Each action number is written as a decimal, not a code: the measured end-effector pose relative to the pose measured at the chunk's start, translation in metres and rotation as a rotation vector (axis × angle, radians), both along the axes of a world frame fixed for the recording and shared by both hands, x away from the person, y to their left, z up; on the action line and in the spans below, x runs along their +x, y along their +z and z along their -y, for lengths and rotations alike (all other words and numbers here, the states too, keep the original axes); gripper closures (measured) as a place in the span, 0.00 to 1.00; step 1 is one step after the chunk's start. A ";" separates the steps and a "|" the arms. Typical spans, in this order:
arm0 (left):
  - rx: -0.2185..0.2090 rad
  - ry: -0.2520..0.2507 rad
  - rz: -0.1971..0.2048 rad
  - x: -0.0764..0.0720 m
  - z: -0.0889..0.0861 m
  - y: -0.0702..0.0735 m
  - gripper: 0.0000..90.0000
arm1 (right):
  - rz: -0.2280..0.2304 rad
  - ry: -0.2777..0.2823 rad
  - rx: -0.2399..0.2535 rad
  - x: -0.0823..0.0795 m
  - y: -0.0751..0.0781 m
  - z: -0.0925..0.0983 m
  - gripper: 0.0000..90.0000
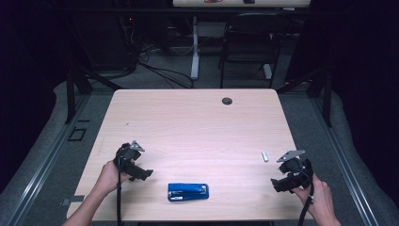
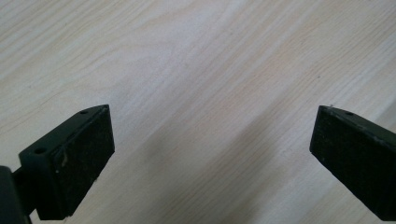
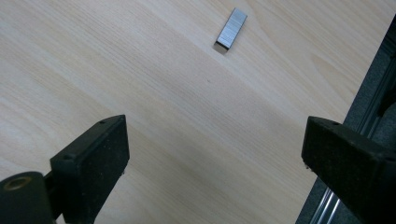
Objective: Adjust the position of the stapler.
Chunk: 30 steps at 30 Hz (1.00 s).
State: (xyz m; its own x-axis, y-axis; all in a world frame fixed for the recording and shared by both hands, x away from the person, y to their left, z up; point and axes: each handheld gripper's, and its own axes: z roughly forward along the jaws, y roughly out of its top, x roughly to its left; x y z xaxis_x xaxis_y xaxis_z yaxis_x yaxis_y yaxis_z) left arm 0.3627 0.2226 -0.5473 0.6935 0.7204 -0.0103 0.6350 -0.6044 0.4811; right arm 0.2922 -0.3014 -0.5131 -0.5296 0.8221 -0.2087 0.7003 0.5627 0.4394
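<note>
**Two grippers sitting wide over a wooden table, stapler in between**

So in the high view a light wood table is taking up the middle, and a blue stapler is lying flat near the 6 o'clock edge, long side running 9 to 3. A small silver strip of staples is resting at about 4 o'clock, well apart from the stapler.

The left gripper is hovering around 8 o'clock, held in the person's left hand, just beside the stapler but not touching it. In the left gripper view its jaws are standing wide apart with bare wood grain between them, gripping nothing.

The right gripper is sitting at about 4 o'clock near the table's edge, in the right hand. In the right gripper view its jaws are spread wide too, empty, and the staples are lying at 12 o'clock ahead of them, tilted a bit. The dark floor is peeking in at 3 o'clock past the table edge.

A dark chair is standing beyond the table at 12 o'clock.
</note>
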 end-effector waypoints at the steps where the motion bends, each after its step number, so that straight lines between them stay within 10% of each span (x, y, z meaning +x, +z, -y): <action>1: -0.008 -0.004 -0.006 0.000 0.000 0.000 0.00 | 0.000 0.002 0.004 0.000 0.001 -0.001 0.08; 30: -0.118 -0.143 0.103 -0.017 0.014 0.021 0.00 | -0.026 0.264 0.118 0.000 -0.002 -0.059 0.08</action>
